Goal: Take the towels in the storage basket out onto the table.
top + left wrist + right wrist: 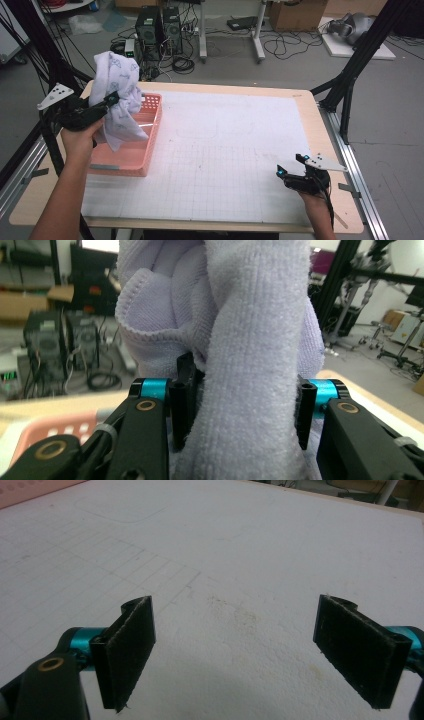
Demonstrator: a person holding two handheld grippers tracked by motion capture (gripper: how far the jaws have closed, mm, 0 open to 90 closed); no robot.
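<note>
A pale lilac towel (pixel 118 95) hangs bunched above the pink basket (pixel 145 160) at the table's left. My left gripper (pixel 111 99) is shut on the towel and holds it lifted clear over the basket. In the left gripper view the towel (pixel 250 365) is pressed between the two black pads, with folds rising above them and a thick fold running down the middle. My right gripper (pixel 292 165) rests near the table's front right corner, open. In the right gripper view its pads (pixel 127 650) stand wide apart over the bare white mat (pixel 225 555).
A white gridded mat (pixel 220 150) covers most of the wooden table (pixel 330 150). Black frame struts (pixel 350 75) stand at the right and left edges. Computer towers (pixel 157 30), cables and boxes sit on the floor beyond the far edge.
</note>
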